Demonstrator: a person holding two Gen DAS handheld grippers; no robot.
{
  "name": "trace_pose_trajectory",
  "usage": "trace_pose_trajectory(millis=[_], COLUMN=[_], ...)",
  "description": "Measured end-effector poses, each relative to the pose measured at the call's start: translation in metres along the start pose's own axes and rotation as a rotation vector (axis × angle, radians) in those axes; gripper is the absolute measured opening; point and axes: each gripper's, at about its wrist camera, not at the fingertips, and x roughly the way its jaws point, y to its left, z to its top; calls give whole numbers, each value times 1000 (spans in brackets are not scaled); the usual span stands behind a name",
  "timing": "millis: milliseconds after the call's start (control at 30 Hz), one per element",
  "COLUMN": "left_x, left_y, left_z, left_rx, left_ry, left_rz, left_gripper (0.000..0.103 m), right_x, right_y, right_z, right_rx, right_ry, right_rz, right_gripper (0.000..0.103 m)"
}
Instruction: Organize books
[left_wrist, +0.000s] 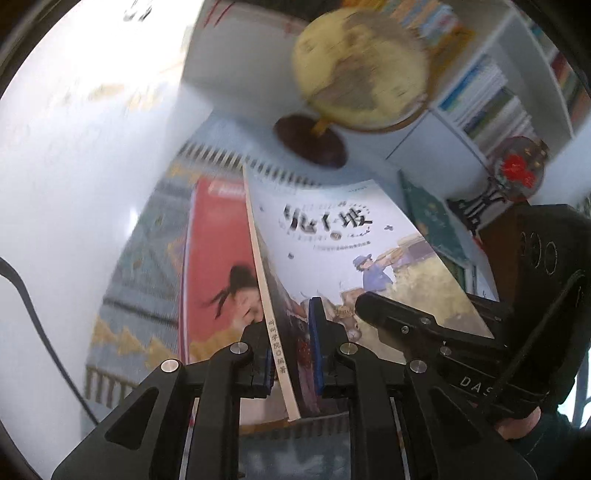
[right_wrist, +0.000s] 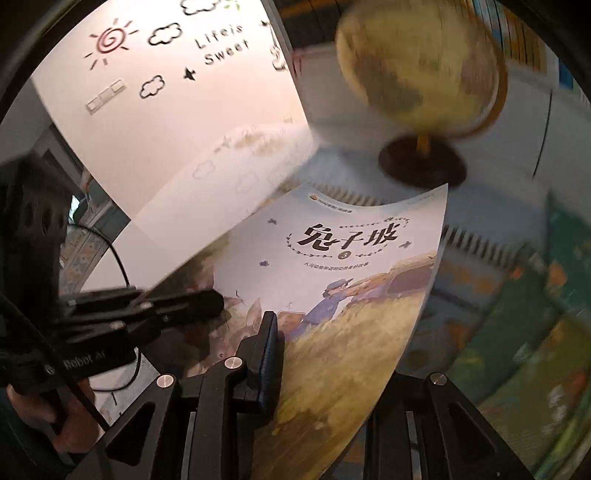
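Observation:
A thin picture book (left_wrist: 332, 240) with a pale cover, a black Chinese title and a figure in blue is held in the air by both grippers. My left gripper (left_wrist: 290, 325) is shut on its spine edge, blue pads on either side. In the right wrist view the same book (right_wrist: 351, 258) slants across the frame, and my right gripper (right_wrist: 301, 332) is shut on its lower edge. One finger (right_wrist: 267, 347) presses on the cover; the other is hidden under the book. Each gripper shows in the other's view: the right gripper (left_wrist: 373, 301) and the left gripper (right_wrist: 210, 299).
Below lie a red book (left_wrist: 218, 277), a spiral-bound pad (left_wrist: 221, 155) and a green book (left_wrist: 432, 221) on a patterned cloth (left_wrist: 147, 258). A globe (left_wrist: 362, 66) on a dark base stands behind. Bookshelves (left_wrist: 491, 96) and a red ornament (left_wrist: 517, 166) sit at right. The scene is blurred.

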Motion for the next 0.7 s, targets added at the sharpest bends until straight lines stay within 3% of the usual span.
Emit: trace_pose_trajectory(millis=[300,700], left_x=[12,10], left_y=[13,22], left_z=[-23,-27], left_rx=[-28,-62], left_ry=[64,62], left_rz=[5,47], left_gripper=[16,21], right_x=[39,40], right_y=[6,10], right_z=[-5,-9], right_rx=[-55,-83], right_ry=[87,94], right_rz=[-35,-50], right_gripper=[28,36])
